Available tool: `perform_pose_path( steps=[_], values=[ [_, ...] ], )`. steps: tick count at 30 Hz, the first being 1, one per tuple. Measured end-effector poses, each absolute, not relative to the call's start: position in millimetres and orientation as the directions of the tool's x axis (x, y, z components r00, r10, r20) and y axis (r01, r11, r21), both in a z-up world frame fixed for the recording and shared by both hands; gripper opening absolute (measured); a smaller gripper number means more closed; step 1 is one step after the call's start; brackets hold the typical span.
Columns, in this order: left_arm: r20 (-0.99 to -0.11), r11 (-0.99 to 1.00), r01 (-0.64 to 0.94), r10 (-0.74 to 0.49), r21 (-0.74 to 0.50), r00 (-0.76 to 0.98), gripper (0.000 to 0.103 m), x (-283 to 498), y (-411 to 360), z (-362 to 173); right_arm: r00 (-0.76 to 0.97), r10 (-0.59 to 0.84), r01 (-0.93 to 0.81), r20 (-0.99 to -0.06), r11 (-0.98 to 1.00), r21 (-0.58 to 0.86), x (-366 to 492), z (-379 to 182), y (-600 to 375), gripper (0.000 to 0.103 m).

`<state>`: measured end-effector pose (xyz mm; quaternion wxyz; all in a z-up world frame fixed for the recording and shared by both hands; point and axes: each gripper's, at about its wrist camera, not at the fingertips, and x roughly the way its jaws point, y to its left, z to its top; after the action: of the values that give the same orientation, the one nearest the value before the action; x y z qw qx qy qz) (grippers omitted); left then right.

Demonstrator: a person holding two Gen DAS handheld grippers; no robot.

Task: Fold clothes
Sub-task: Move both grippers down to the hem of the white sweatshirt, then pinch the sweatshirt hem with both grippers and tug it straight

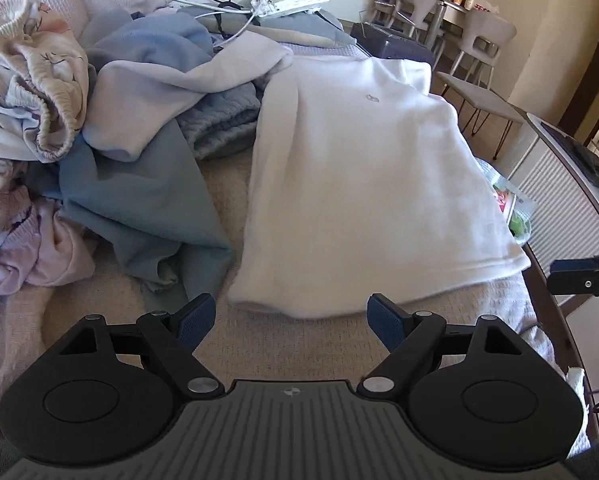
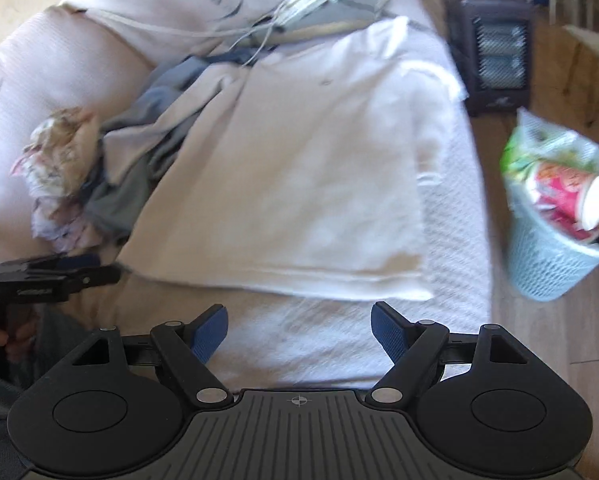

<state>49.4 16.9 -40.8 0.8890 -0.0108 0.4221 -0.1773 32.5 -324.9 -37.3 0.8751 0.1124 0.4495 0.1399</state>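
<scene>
Beige bedcover [image 1: 235, 344] fills the lower frame; white sweater [image 1: 363, 184] lies flat at centre, its hem just beyond my left gripper [image 1: 290, 322], jaws wide, nothing between; my right gripper [image 2: 299, 330] likewise wide and empty, hem just above it; unfolded clothes pile [image 1: 99, 120] upper left.

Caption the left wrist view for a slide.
Open left gripper hovers before a flat white top, unfolded clothes heaped beside.

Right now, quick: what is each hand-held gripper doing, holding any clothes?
Left hand-held gripper: open, holding nothing.
Right hand-held gripper: open, holding nothing.
</scene>
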Motion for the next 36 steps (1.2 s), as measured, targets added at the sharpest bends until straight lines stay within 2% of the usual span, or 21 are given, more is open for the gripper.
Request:
perform_pose_path(
  steps=[4,9,12,14,15,17,18,19,20,21,22,25,28,31,36],
  values=[
    [-0.734,0.939,0.289,-0.329,-0.187,0.594,0.082,71,15,-49,0.568,0.311,-0.055,-0.762,0.938,0.342,49,-46,-336,0.081],
    [-0.767,0.938,0.273,-0.335,-0.214,0.547,0.082,92,3,-68,0.571,0.262,0.117,-0.778,0.912,0.393,77,-67,-357,0.081],
    [-0.779,0.934,0.308,-0.326,-0.179,0.536,0.082,99,-13,-74,0.584,0.232,0.174,-0.778,0.9,0.399,86,-73,-366,0.081],
    [-0.781,0.936,0.31,-0.317,-0.166,0.539,0.081,102,-19,-78,0.564,0.267,0.188,-0.782,0.88,0.436,94,-81,-367,0.074],
    [-0.782,0.939,0.305,-0.31,-0.162,0.54,0.075,102,-20,-80,0.546,0.292,0.187,-0.785,0.871,0.454,98,-85,-365,0.067],
    [-0.781,0.938,0.308,-0.311,-0.16,0.542,0.053,101,-21,-81,0.534,0.225,0.165,-0.815,0.918,0.362,99,-89,-349,0.061],
    [-0.777,0.935,0.315,-0.319,-0.163,0.542,0.034,100,-21,-81,0.541,0.203,0.152,-0.816,0.931,0.332,98,-88,-343,0.057],
    [-0.769,0.929,0.327,-0.337,-0.176,0.543,0.018,99,-20,-78,0.549,0.196,0.146,-0.813,0.935,0.324,95,-86,-341,0.049],
    [-0.764,0.926,0.333,-0.344,-0.179,0.546,0.015,98,-19,-76,0.553,0.203,0.142,-0.808,0.932,0.332,92,-83,-342,0.043],
    [-0.758,0.923,0.338,-0.352,-0.184,0.549,0.012,97,-19,-73,0.559,0.214,0.131,-0.801,0.931,0.34,90,-80,-342,0.029],
    [-0.755,0.921,0.338,-0.36,-0.194,0.548,0.011,96,-17,-71,0.562,0.221,0.116,-0.797,0.933,0.34,87,-76,-343,0.02],
    [-0.743,0.911,0.358,-0.384,-0.207,0.549,0.01,94,-12,-60,0.575,0.249,0.098,-0.78,0.925,0.367,81,-65,-342,0.016],
    [-0.689,0.895,0.399,-0.419,-0.201,0.591,0.01,83,2,-34,0.585,0.289,0.069,-0.758,0.913,0.401,75,-49,-338,0.015],
    [-0.656,0.901,0.428,-0.36,-0.062,0.663,0.009,61,17,-4,0.573,0.349,0.035,-0.741,0.894,0.448,67,-34,-333,0.015],
    [-0.753,0.874,0.482,-0.278,0.058,0.596,0.008,33,26,-13,0.464,0.427,-0.045,-0.776,0.886,0.461,42,-31,-307,0.015]
  ],
)
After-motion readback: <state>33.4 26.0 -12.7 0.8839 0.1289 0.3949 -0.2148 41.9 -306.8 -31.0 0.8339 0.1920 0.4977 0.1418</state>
